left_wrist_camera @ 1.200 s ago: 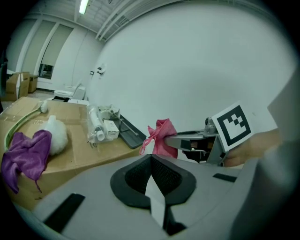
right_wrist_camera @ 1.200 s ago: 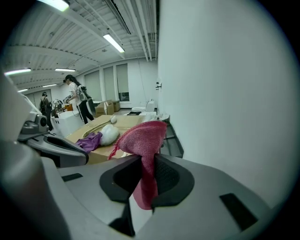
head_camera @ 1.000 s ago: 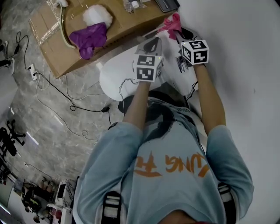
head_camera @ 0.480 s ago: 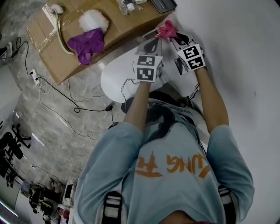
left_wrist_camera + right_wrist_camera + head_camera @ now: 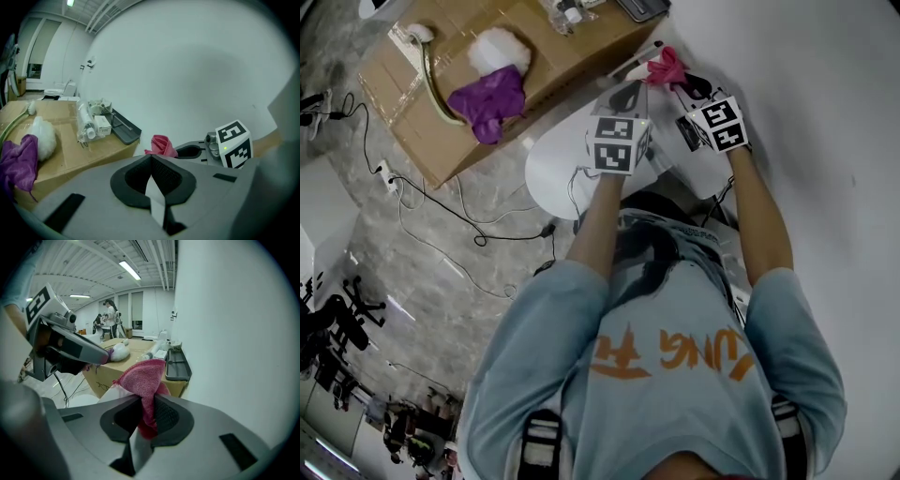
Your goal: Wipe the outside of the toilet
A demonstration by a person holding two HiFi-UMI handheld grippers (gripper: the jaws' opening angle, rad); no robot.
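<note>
The pink cloth [image 5: 140, 378] is a rose pink knit. The right gripper [image 5: 143, 401] is grey with black-lined jaws, and the left gripper [image 5: 151, 164] is the same grey and black. Each marker cube [image 5: 620, 148] is white with black squares. The toilet [image 5: 548, 159] is white, the cardboard box [image 5: 572, 56] brown, the rag [image 5: 492, 94] purple, the floor [image 5: 412, 253] grey-veined marble, and the shirt [image 5: 675, 394] pale blue with orange print.

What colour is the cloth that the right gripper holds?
The cloth is pink; the right gripper view shows it best.
</note>
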